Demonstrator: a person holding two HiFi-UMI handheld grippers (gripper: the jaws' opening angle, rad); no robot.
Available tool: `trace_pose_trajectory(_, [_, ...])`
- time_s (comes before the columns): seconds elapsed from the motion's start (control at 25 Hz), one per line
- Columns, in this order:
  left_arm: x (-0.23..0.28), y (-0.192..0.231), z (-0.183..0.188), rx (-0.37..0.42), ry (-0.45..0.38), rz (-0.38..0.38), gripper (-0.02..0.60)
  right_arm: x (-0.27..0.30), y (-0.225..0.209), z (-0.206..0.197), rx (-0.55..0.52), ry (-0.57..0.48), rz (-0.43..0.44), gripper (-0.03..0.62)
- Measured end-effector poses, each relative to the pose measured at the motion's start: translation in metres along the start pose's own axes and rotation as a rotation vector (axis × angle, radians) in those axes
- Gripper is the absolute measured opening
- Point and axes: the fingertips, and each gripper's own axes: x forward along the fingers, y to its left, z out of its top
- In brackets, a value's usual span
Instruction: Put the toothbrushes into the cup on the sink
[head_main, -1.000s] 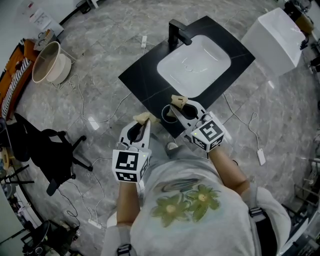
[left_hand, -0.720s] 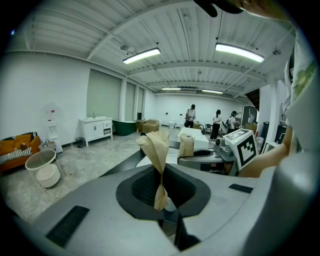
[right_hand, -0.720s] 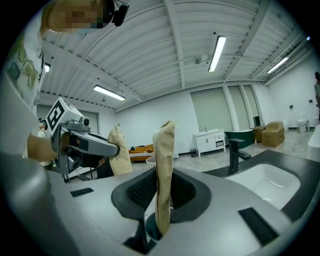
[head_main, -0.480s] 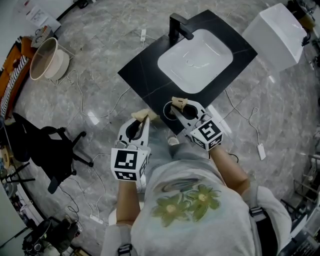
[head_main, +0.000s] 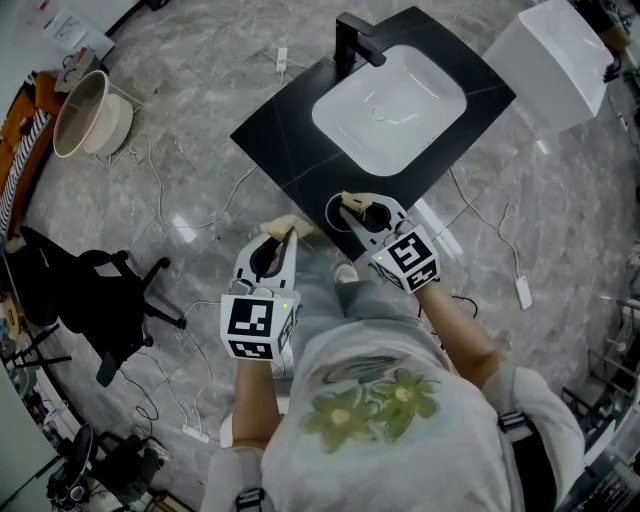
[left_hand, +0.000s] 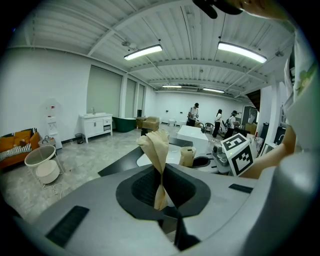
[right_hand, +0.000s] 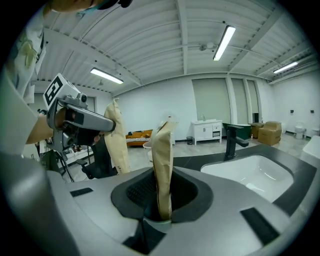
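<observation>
Each gripper holds a toothbrush wrapped in tan paper. My left gripper (head_main: 285, 232) is shut on one wrapped toothbrush (left_hand: 157, 160), which stands up between its jaws, short of the counter's near corner. My right gripper (head_main: 352, 205) is shut on the other wrapped toothbrush (right_hand: 162, 170), its tip right above the dark cup (head_main: 334, 214) at the near edge of the black sink counter (head_main: 285, 150). In the left gripper view the cup (left_hand: 200, 161) shows beside the right gripper's marker cube (left_hand: 236, 154). In the right gripper view the left gripper (right_hand: 75, 117) shows at the left.
A white basin (head_main: 390, 105) and black tap (head_main: 355, 45) sit in the counter. A white box-like fixture (head_main: 555, 50) stands at the top right. On the floor are a round basket (head_main: 85, 110), a black office chair (head_main: 100, 300) and loose cables (head_main: 500, 270).
My right gripper has sunk with its toothbrush closer onto the cup. The left gripper has kept its place.
</observation>
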Motion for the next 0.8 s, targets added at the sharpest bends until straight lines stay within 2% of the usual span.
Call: trace_pose_trajectory(0.8, [-0.009, -0.005, -0.005, 0.017, -0.01, -0.027, 0.035, 0.005, 0.011, -0.033, -0.024, 0.136, -0.031, 0.054])
